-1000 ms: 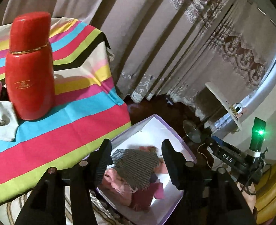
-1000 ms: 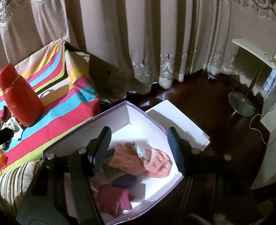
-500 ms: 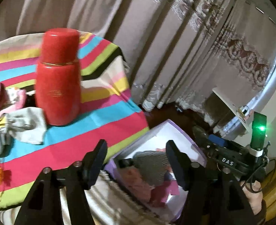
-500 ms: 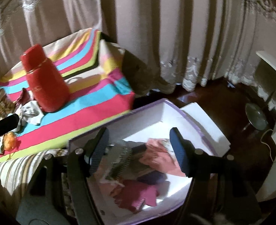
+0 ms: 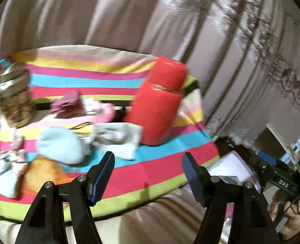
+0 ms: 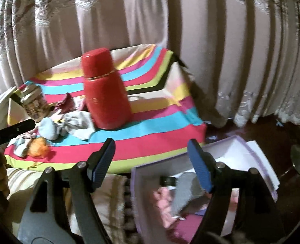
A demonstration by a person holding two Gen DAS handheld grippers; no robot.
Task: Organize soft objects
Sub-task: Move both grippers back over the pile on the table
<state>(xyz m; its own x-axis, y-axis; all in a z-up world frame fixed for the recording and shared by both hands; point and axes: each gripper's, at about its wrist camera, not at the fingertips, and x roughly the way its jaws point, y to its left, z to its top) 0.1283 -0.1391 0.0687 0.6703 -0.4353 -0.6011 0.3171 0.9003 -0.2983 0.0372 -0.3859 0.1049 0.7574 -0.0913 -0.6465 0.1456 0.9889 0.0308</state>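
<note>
On the striped cloth [image 6: 150, 142], near its left edge, stands a gold-lidded jar [image 6: 34, 103] with something patterned inside; blur hides what. Just right of it the soft things lie in a loose heap: a maroon piece [image 6: 65, 102] and a pink one [image 5: 101, 111] behind, a pale blue sock [image 6: 47, 130] and a grey-white sock [image 6: 78, 126] in front, with an orange fluffy item [image 6: 39, 148] and a pale patterned bundle [image 5: 5, 168] toward the near left corner. The grey-white sock's right end reaches the foot of the red flask [image 6: 105, 93], which stands upright near the middle of the cloth.

The left gripper [image 5: 147, 162] hovers above the near edge of the cloth, jaws spread with nothing between them. The right gripper [image 6: 151, 152] hangs over the cloth's near right corner, its jaws opening, likewise empty.

Below the cloth's right edge, on the dark floor, sits a white box [image 6: 227, 148] with a purple rim. Inside it lie a grey garment [image 6: 186, 191], pink pieces [image 6: 164, 201] and something magenta [image 6: 188, 229] along its near side.
</note>
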